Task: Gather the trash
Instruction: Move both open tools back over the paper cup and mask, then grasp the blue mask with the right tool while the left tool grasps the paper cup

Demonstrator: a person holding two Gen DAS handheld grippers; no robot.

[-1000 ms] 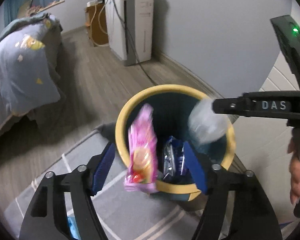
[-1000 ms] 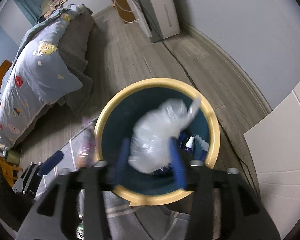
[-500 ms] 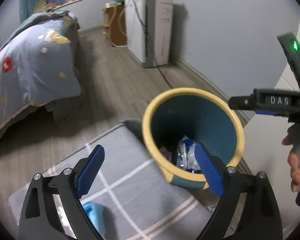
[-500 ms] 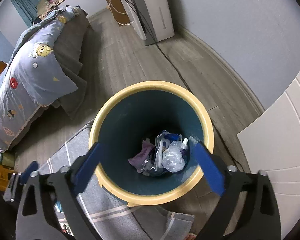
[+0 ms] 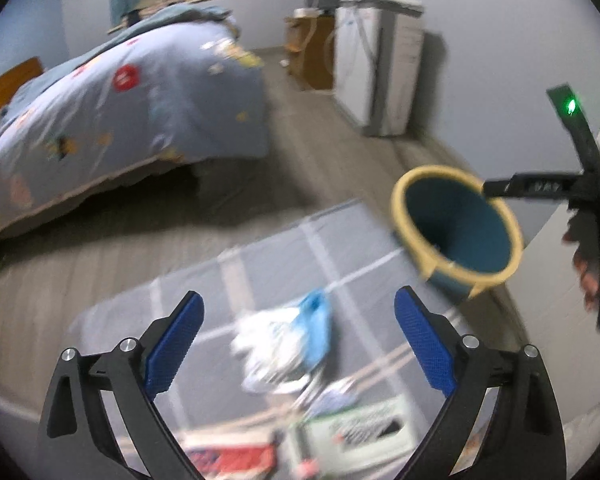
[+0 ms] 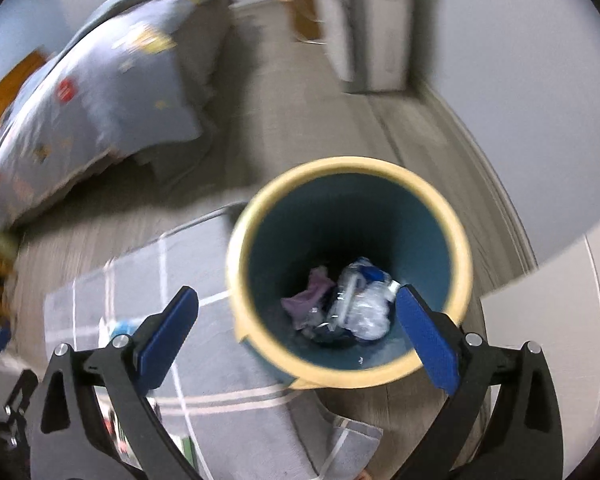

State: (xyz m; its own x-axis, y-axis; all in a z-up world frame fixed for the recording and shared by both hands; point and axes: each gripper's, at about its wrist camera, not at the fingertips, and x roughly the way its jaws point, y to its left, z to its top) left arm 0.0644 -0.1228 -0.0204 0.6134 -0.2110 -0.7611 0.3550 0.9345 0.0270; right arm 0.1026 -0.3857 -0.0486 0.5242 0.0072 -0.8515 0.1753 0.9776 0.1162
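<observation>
The left gripper (image 5: pixel 298 342) and right gripper (image 6: pixel 298 338) are held with fingers wide apart, nothing between them. A crumpled white-and-blue wrapper (image 5: pixel 286 340) lies on the grey rug (image 5: pixel 180 300), well apart from the bin (image 6: pixel 350 268). It is judged light, soft and slippery, best pinched across its bunched middle.

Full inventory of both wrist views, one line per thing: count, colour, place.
trash bin: 1, teal with yellow rim, on floor beside rug
trash in bin: small pile, clear plastic, purple and blue bits, bin bottom
rug: 1, grey with white lines, floor
loose trash: several blurred pieces, white, blue, red, on rug
bed: 1, blue patterned duvet, left
white unit: 1, against wall
wooden stand: 1, brown, beside it
left gripper: black, blue pads, open, empty
right gripper: black, blue pads, open, empty
hand: 1, holding right gripper
</observation>
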